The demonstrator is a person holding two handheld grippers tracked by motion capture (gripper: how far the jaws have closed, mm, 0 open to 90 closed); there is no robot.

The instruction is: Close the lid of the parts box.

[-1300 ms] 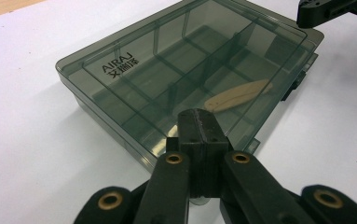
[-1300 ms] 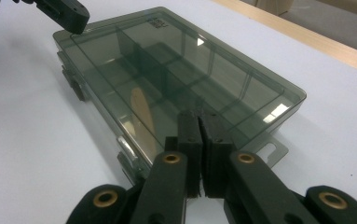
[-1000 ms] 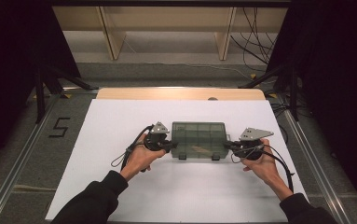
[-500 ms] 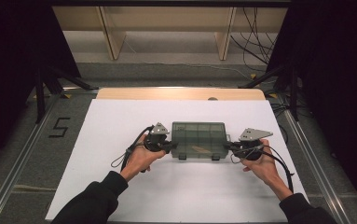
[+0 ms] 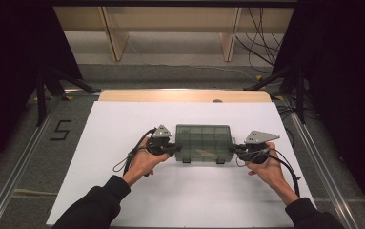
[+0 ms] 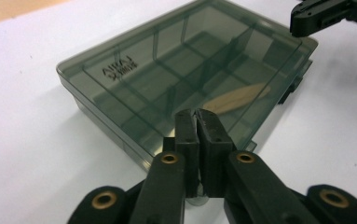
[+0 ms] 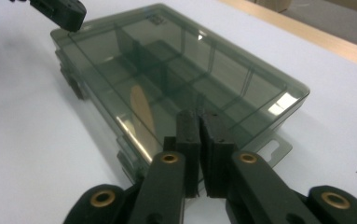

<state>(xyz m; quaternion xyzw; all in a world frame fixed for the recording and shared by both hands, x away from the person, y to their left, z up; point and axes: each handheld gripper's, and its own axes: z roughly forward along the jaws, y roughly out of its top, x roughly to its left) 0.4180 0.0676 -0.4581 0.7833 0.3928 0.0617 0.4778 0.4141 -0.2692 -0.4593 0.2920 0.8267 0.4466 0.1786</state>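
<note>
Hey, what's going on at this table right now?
A person holds a gripper in each hand at the two short ends of a smoky see-through compartment box lying flat on the white table. The left gripper and the right gripper both have their jaws pressed together, each right at the box's edge. The lid is down, and a pale wooden piece lies in one compartment. Whether either gripper actually pinches the box's edge is hard to tell.
</note>
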